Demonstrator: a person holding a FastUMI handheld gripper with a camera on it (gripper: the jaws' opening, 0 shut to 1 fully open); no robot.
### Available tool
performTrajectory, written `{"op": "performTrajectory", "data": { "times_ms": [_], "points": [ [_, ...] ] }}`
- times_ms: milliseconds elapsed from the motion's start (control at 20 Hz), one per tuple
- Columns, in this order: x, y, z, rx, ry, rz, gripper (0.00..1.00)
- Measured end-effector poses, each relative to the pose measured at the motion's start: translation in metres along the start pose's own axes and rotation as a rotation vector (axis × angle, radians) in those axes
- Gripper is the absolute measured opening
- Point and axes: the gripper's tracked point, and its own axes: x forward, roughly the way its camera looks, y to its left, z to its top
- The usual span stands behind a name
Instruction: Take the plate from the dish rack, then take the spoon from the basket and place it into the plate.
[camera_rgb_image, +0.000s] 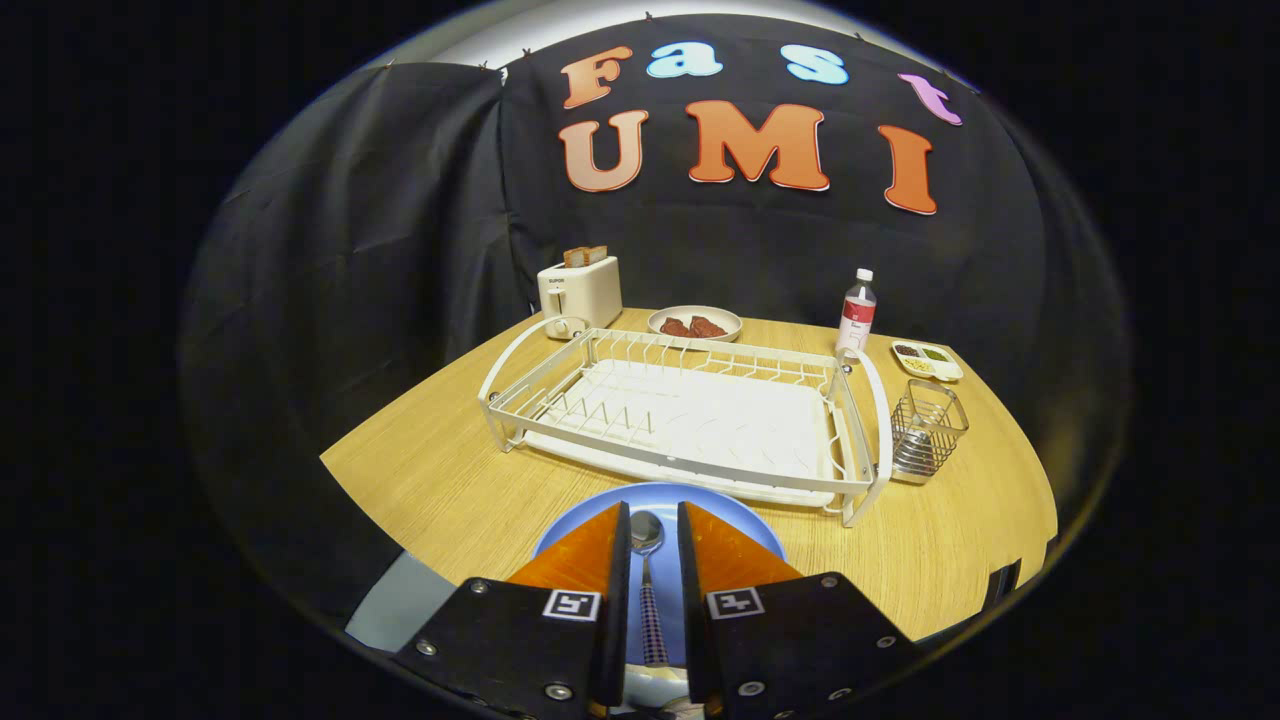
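A blue plate (661, 494) lies on the wooden table just in front of the white dish rack (866, 425), which holds nothing. In the plate lies a metal spoon (646, 534), bowl pointing toward the rack, its patterned handle running back between my fingers. My gripper (653, 510) hovers over the plate with its orange fingers (590, 555) either side of the spoon. The gap between them is wider than the handle, so neither finger presses on it. The wire basket (928, 425) stands to the right of the rack.
Behind the rack stand a cream toaster (580, 294) with bread in it, a bowl of red food (694, 323), a small bottle (857, 312) and a little tray of condiments (927, 360). Bare wooden table (430, 480) lies left of the plate.
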Motion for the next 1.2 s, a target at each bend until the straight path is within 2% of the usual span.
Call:
{"op": "performTrajectory", "data": {
  "times_ms": [50,100,150,200,300,350,500,600,900,1200],
  "points": [
    [-0.002,-0.007,0.004,0.013,-0.004,-0.012,0.28],
    [-0.004,-0.013,0.009,0.029,-0.011,-0.028,0.40],
    [-0.006,-0.021,0.015,0.047,-0.020,-0.043,0.44],
    [-0.010,-0.030,0.021,0.069,-0.031,-0.059,0.55],
    [-0.018,-0.046,0.034,0.123,-0.041,-0.083,0.72],
    [-0.023,-0.055,0.044,0.146,-0.057,-0.099,0.74],
    [-0.041,-0.086,0.073,0.168,-0.121,-0.174,0.93],
    [-0.055,-0.105,0.092,0.171,-0.165,-0.218,0.98],
    [-0.093,-0.147,0.127,0.179,-0.242,-0.319,0.98],
    [-0.112,-0.171,0.141,0.183,-0.291,-0.382,0.98]
  ]
}}
